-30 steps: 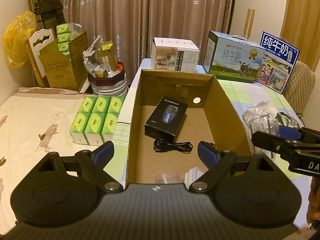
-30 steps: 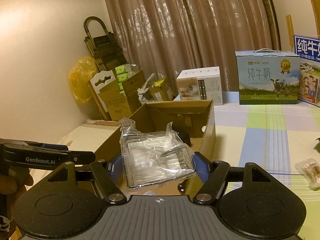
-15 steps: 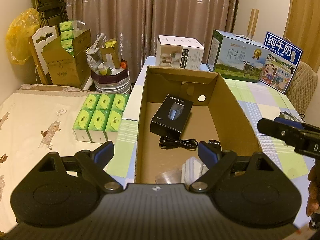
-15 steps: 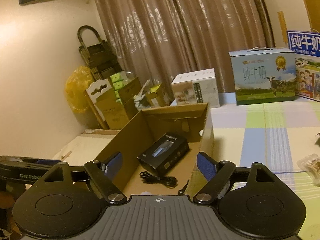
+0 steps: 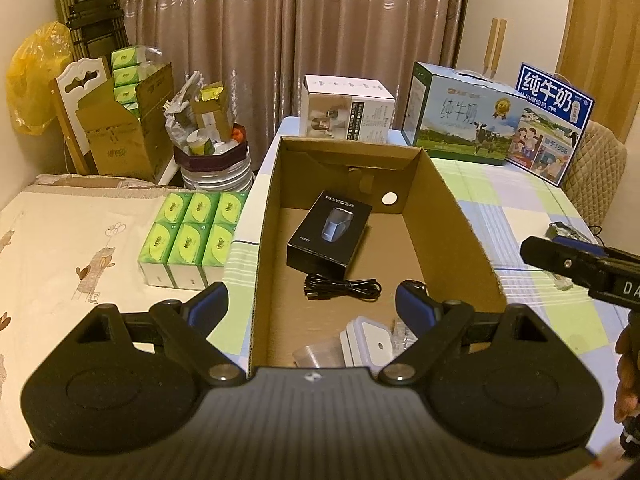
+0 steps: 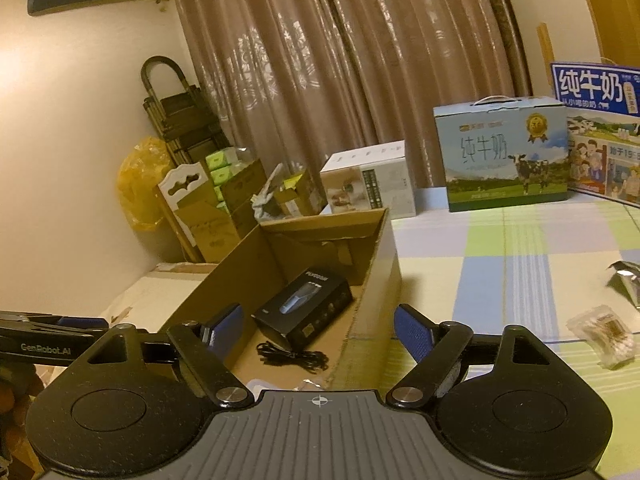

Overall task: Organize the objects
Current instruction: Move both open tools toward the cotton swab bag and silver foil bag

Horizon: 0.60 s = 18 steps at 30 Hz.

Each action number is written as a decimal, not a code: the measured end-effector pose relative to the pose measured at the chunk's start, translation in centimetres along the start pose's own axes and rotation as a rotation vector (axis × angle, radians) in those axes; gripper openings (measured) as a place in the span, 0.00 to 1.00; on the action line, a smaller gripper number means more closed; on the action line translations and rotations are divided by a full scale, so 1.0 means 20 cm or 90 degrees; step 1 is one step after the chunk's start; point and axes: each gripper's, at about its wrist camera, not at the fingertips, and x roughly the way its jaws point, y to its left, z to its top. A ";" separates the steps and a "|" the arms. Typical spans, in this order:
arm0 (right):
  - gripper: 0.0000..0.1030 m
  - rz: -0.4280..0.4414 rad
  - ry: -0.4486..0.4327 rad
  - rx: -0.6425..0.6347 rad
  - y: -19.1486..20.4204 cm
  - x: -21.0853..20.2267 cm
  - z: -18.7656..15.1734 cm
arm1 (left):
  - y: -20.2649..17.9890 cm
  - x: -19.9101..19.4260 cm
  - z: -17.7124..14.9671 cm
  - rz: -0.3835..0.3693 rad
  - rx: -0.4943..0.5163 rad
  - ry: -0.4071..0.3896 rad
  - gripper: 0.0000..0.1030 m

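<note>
Checked tablecloth, cardboard box point(image 6: 372, 256) dead ahead of right gripper point(image 6: 318, 330), jaws spread w/ nothing between; clear snack packet point(image 6: 606, 336) off to its right looks light, crinkly, slippery — pinch across middle.

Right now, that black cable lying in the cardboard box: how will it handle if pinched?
The cable lies in loose loops, so it is probably floppy and would dangle. It looks thin and light. Lying flat on the box floor, it may slip from wide pads.
</note>
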 end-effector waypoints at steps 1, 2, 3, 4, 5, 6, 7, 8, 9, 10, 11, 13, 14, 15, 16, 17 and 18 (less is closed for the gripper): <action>0.77 -0.002 -0.001 0.000 -0.01 -0.01 0.00 | -0.01 0.00 0.00 -0.001 0.001 -0.001 0.86; 0.77 -0.005 -0.003 0.000 -0.02 -0.02 0.00 | -0.01 -0.01 0.00 -0.001 0.001 -0.001 0.86; 0.77 -0.008 -0.004 0.000 -0.03 -0.03 0.01 | -0.02 -0.01 0.00 -0.002 0.003 -0.002 0.86; 0.77 -0.010 -0.006 0.000 -0.04 -0.04 0.01 | -0.03 -0.02 0.01 -0.004 0.004 -0.003 0.86; 0.77 -0.013 -0.007 0.001 -0.05 -0.05 0.01 | -0.04 -0.02 0.01 -0.005 0.006 -0.003 0.86; 0.77 -0.017 -0.008 0.002 -0.06 -0.06 0.02 | -0.05 -0.03 0.01 -0.007 0.007 -0.004 0.86; 0.77 -0.019 -0.009 0.002 -0.07 -0.07 0.02 | -0.06 -0.03 0.01 -0.008 0.008 -0.005 0.86; 0.77 -0.022 -0.011 0.002 -0.08 -0.08 0.02 | -0.07 -0.04 0.01 -0.010 0.010 -0.007 0.86; 0.77 -0.026 -0.013 0.000 -0.10 -0.10 0.02 | -0.08 -0.04 0.02 -0.012 0.011 -0.008 0.86; 0.77 -0.029 -0.015 -0.001 -0.11 -0.12 0.02 | -0.10 -0.05 0.02 -0.014 0.012 -0.010 0.86; 0.77 -0.033 -0.016 -0.002 -0.13 -0.14 0.03 | -0.11 -0.06 0.02 -0.016 0.014 -0.012 0.86; 0.77 -0.041 -0.020 -0.002 -0.17 -0.18 0.03 | -0.14 -0.07 0.03 -0.020 0.018 -0.017 0.86; 0.77 -0.046 -0.023 -0.001 -0.19 -0.20 0.03 | -0.16 -0.07 0.03 -0.022 0.020 -0.018 0.87; 0.77 -0.053 -0.026 0.000 -0.21 -0.22 0.03 | -0.18 -0.07 0.04 -0.025 0.023 -0.019 0.87; 0.77 -0.059 -0.029 0.001 -0.24 -0.24 0.04 | -0.20 -0.07 0.04 -0.027 0.025 -0.020 0.87; 0.77 -0.066 -0.031 0.004 -0.26 -0.26 0.04 | -0.22 -0.07 0.04 -0.031 0.029 -0.020 0.87; 0.77 -0.073 -0.032 0.009 -0.29 -0.28 0.04 | -0.24 -0.07 0.04 -0.034 0.032 -0.021 0.87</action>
